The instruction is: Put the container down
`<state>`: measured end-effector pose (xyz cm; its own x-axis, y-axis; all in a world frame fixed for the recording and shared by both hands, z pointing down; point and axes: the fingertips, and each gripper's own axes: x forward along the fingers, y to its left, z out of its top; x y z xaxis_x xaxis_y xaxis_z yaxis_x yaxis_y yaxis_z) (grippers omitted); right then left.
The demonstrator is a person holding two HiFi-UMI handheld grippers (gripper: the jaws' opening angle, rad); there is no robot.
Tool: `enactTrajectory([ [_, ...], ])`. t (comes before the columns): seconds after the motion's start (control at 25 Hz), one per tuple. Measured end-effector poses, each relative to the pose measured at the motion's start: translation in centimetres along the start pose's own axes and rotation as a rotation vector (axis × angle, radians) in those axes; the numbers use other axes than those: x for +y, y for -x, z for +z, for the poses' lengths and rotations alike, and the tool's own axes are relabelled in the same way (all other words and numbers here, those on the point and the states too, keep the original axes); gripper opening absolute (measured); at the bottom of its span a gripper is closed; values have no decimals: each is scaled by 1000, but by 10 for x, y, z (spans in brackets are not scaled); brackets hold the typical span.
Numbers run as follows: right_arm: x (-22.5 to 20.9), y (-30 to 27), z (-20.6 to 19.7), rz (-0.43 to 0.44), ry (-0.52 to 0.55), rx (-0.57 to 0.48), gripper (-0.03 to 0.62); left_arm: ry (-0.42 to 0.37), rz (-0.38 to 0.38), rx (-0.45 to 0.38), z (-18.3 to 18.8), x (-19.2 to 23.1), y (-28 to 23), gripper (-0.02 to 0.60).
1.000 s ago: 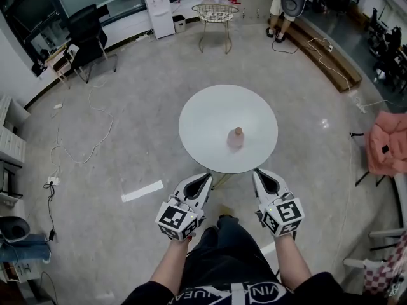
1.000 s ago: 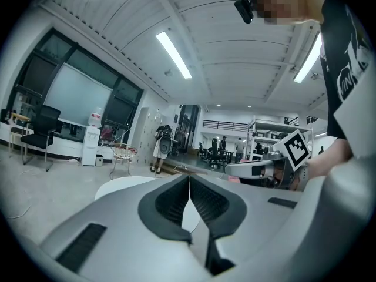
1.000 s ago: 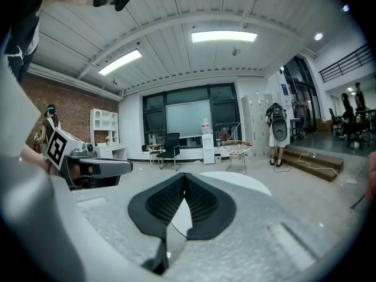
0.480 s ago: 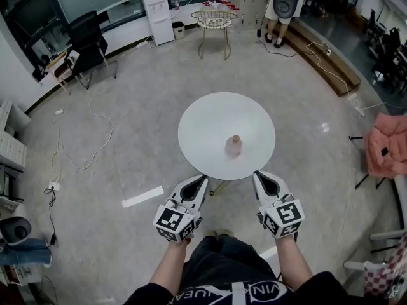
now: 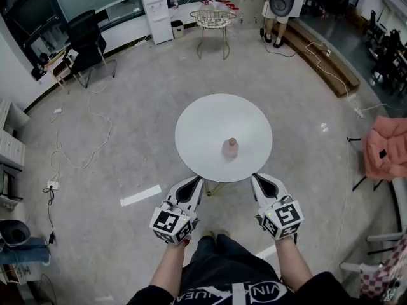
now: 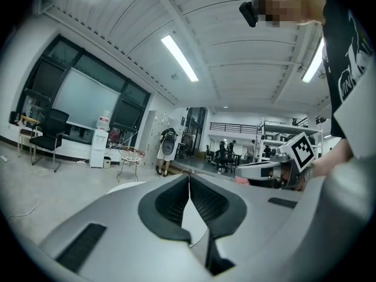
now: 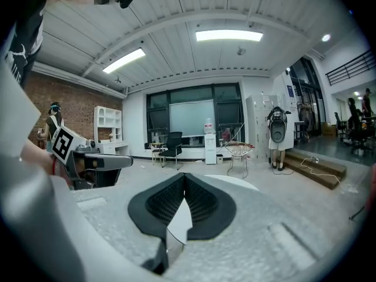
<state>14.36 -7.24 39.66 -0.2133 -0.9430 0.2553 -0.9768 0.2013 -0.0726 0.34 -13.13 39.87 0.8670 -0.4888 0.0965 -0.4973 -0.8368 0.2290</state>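
Head view: the container point(image 5: 230, 147) stands upright on the round table point(image 5: 197, 122), well clear of my left gripper point(image 5: 195, 181) and right gripper point(image 5: 257, 177). Left gripper view: jaws pressed together, nothing between them. Right gripper view: likewise clenched, empty. I judge it placed; best I avoid nudging the table.

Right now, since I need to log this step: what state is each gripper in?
The left gripper is closed and holds nothing.
The right gripper is closed and holds nothing.
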Motion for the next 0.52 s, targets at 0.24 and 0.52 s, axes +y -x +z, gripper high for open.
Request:
enactTrajectory([
  [0.24,-4,-2,-3,3,-8,8,6,1,9,1,0,-2,0,15],
  [0.52,-9,-5,3,18,-15,-4,6,9,33,17,1,-3,-1,15],
])
